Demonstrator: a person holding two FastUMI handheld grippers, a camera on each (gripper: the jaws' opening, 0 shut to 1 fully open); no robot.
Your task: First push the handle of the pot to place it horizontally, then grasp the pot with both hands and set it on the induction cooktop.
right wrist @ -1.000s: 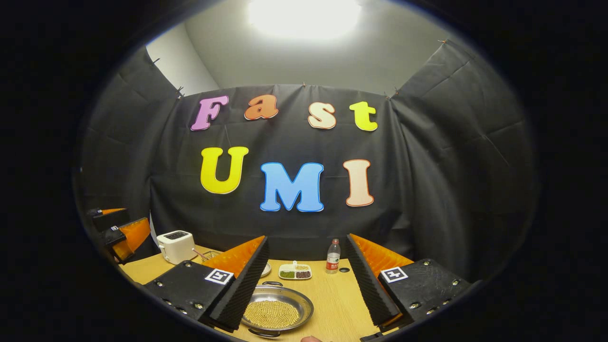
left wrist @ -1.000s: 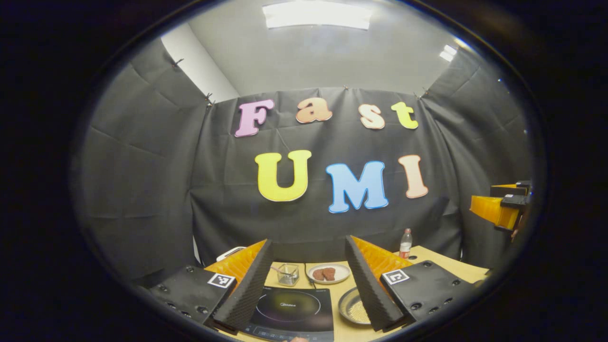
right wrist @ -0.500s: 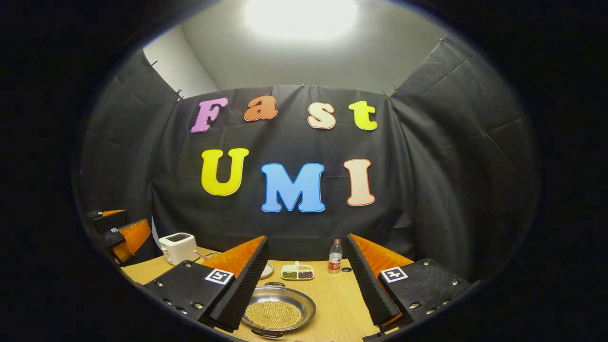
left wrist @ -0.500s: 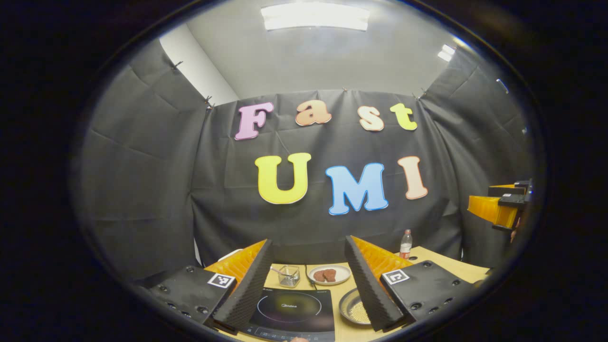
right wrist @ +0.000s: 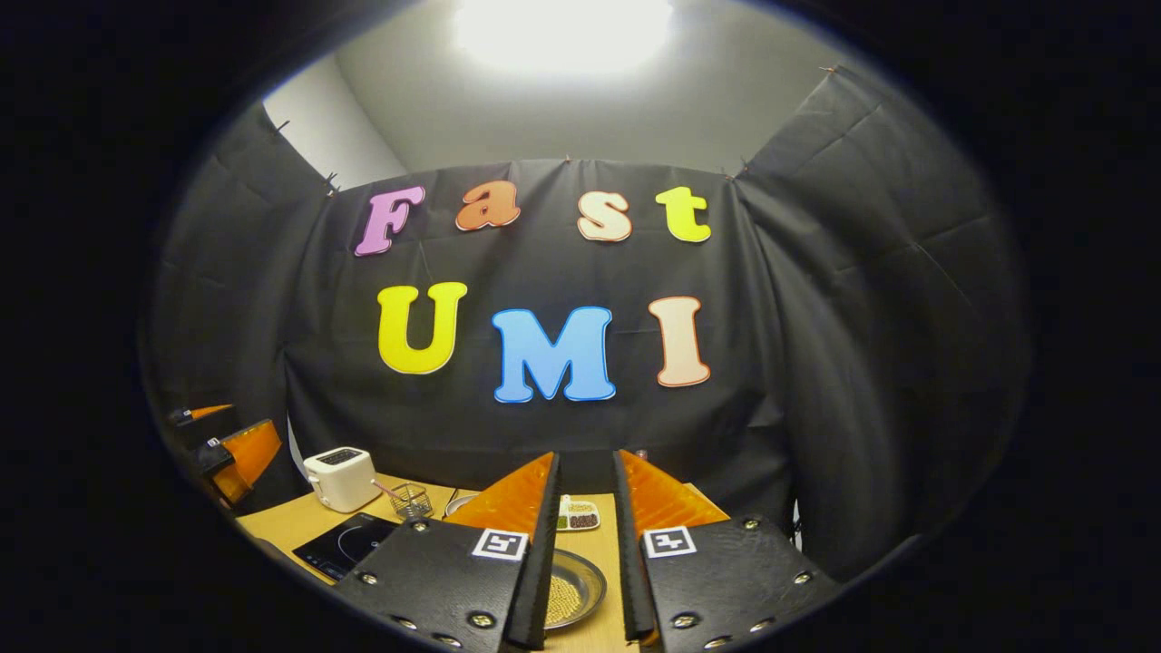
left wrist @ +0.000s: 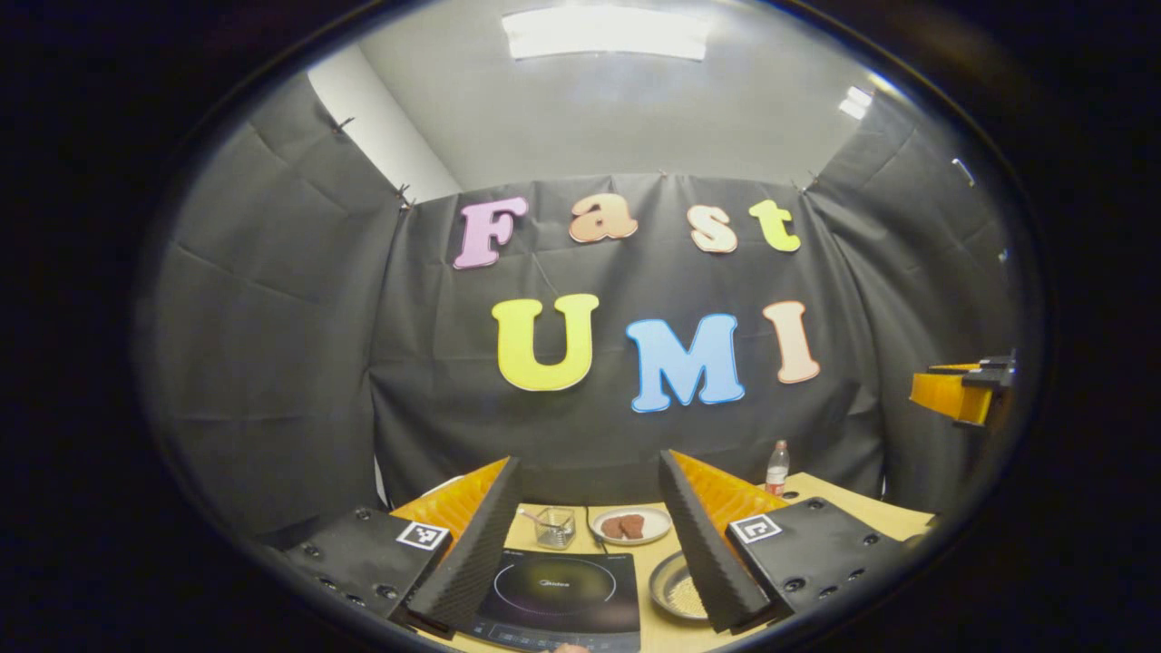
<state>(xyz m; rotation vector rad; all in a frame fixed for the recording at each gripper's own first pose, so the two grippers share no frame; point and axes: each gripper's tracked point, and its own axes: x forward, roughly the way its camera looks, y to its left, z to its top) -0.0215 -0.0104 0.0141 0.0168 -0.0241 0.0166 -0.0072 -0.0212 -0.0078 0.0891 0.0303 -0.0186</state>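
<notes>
The pot (left wrist: 673, 591) is a shallow steel pan of yellow grains on the wooden table (left wrist: 848, 501), just right of the black induction cooktop (left wrist: 558, 589). My left gripper (left wrist: 590, 458) hangs open above them, and its right finger hides part of the pot. In the right gripper view, my right gripper (right wrist: 586, 455) has its fingers drawn almost together, leaving a thin gap with nothing in it. The pot (right wrist: 573, 591) shows through that gap, below and ahead. The cooktop (right wrist: 349, 544) lies to its left. The pot's handles are hidden.
A glass cup (left wrist: 553, 526), a plate of brown food (left wrist: 630, 526) and a bottle (left wrist: 777, 467) stand behind the cooktop. A white toaster (right wrist: 340, 478) and a divided dish (right wrist: 580, 517) sit further back. The other gripper (left wrist: 961, 394) hovers at the right edge.
My right gripper's fingers have closed from wide apart to a thin gap, and it has turned slightly right. The left gripper has barely moved.
</notes>
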